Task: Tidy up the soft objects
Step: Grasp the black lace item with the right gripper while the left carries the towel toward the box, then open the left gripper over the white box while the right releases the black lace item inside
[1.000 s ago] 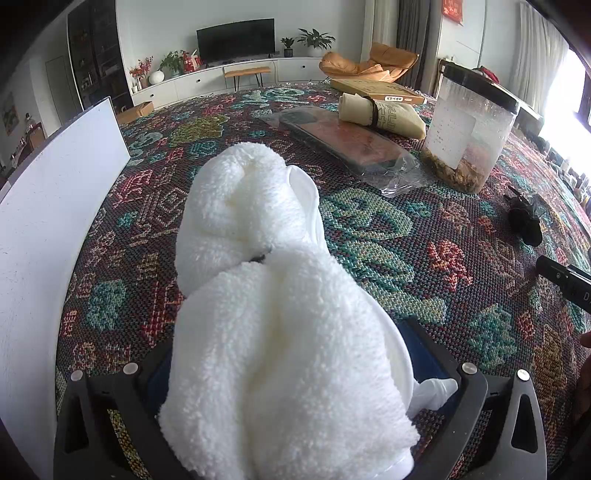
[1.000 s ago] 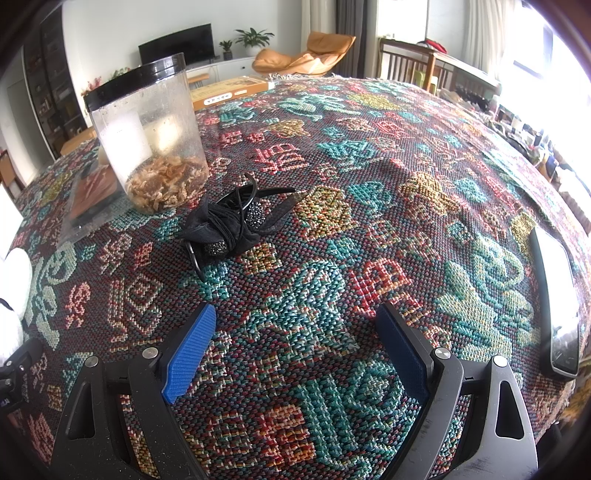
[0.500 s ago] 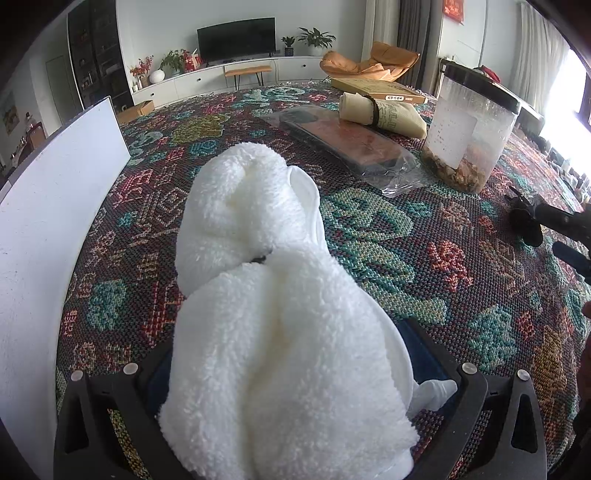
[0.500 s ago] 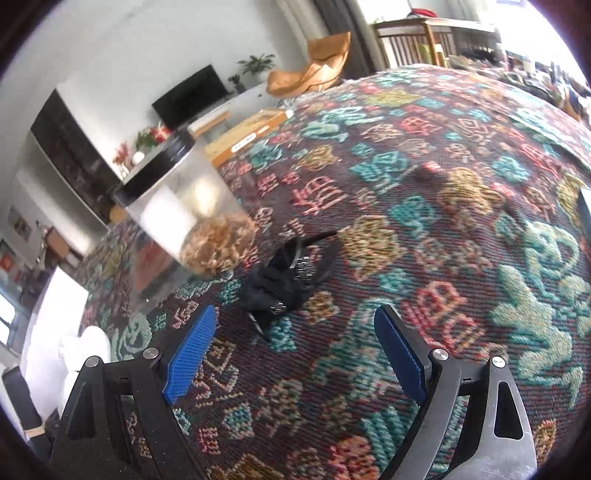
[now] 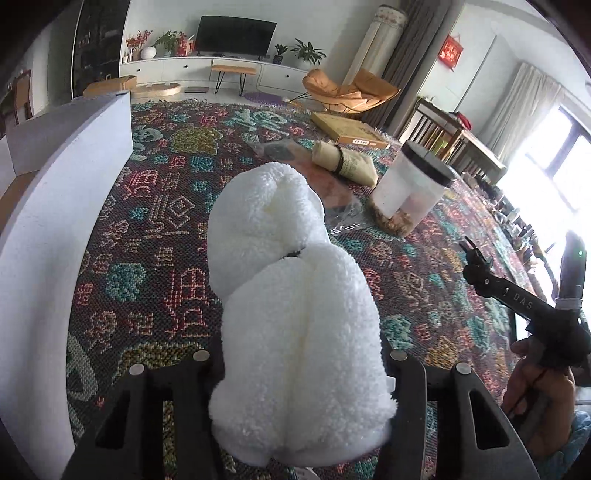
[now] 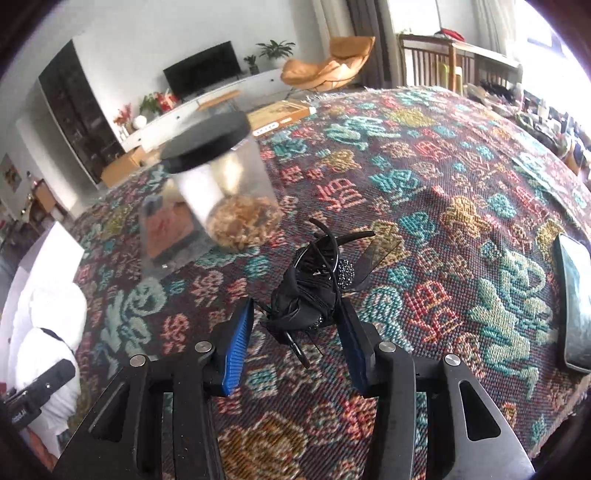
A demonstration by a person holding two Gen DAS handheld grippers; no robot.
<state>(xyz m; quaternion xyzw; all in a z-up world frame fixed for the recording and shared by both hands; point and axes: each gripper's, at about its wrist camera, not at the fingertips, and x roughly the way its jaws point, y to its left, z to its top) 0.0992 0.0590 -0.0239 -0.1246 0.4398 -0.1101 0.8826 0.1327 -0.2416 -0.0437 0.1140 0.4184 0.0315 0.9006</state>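
A home living room: television (image 5: pixel 236 35), orange lounge chair (image 5: pixel 347 92), houseplants (image 5: pixel 308 55).

Pretty normal living room back there: white walls, a dark flat TV (image 5: pixel 236 35) on a long white low cabinet (image 5: pixel 207 70) with potted plants (image 5: pixel 308 55), an orange lounge chair (image 5: pixel 347 94), grey curtains (image 5: pixel 402 55), and a really bright window (image 5: pixel 554 162) washing out the right side.

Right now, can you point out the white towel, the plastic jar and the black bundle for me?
white towel (image 5: pixel 295 332), left wrist view, fluffy near fold.
plastic jar (image 6: pixel 225 192), right wrist view, clear side wall.
black bundle (image 6: pixel 306 299), right wrist view, crumpled middle.
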